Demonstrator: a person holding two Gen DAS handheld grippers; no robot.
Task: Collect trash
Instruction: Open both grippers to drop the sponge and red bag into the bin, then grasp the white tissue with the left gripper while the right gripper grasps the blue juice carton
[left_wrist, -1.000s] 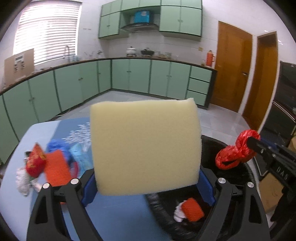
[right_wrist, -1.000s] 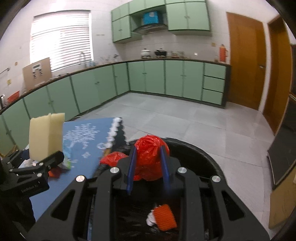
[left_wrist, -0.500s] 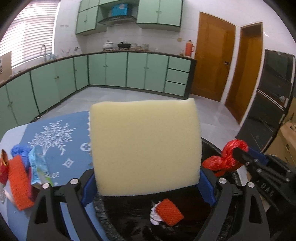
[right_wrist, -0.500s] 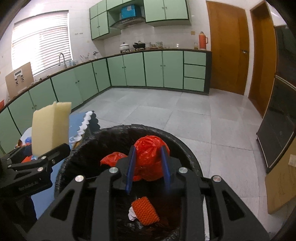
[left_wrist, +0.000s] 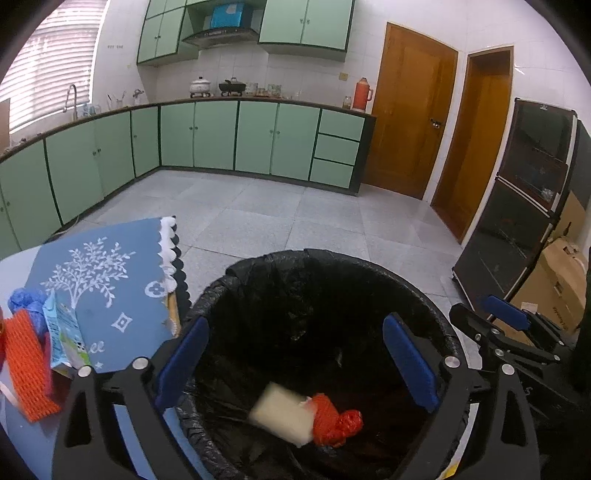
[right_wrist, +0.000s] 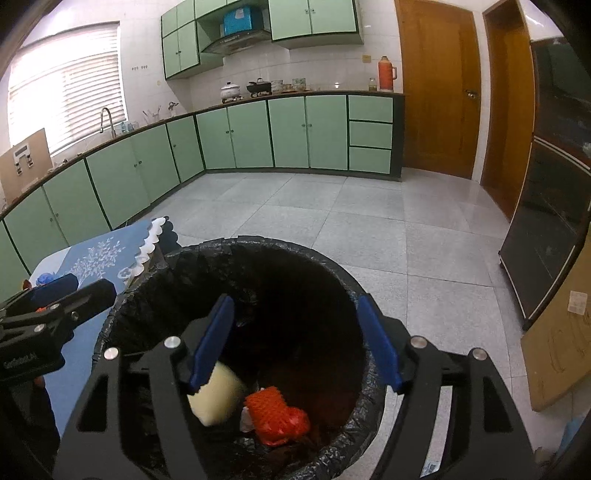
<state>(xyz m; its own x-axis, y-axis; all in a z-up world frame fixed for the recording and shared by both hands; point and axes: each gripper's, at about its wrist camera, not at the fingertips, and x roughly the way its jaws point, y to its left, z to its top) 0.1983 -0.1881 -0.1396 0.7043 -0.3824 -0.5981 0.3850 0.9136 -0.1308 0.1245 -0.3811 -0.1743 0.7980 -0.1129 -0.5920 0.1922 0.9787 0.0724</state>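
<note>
A black-lined trash bin (left_wrist: 436, 317) (right_wrist: 351, 288) stands right below both grippers. Inside lie a pale yellow sponge (left_wrist: 282, 413) (right_wrist: 218, 395), a crumpled red plastic bag (left_wrist: 336, 421) (right_wrist: 284, 428) and an orange foam net (right_wrist: 267, 404). My left gripper (left_wrist: 295, 358) is open and empty above the bin. My right gripper (right_wrist: 293, 343) is open and empty above it too, and shows at the right of the left wrist view (left_wrist: 498, 325).
A table with a blue cloth (left_wrist: 110, 295) sits left of the bin. On it lie an orange foam net (left_wrist: 27, 373), a light blue wrapper (left_wrist: 62, 336) and a blue bag (left_wrist: 26, 299). Cardboard boxes (left_wrist: 554, 291) and a dark cabinet (left_wrist: 517, 206) stand at the right.
Both grippers have opened over the bin. The sponge has dropped from the left gripper and the red bag from the right gripper into the bin.
</note>
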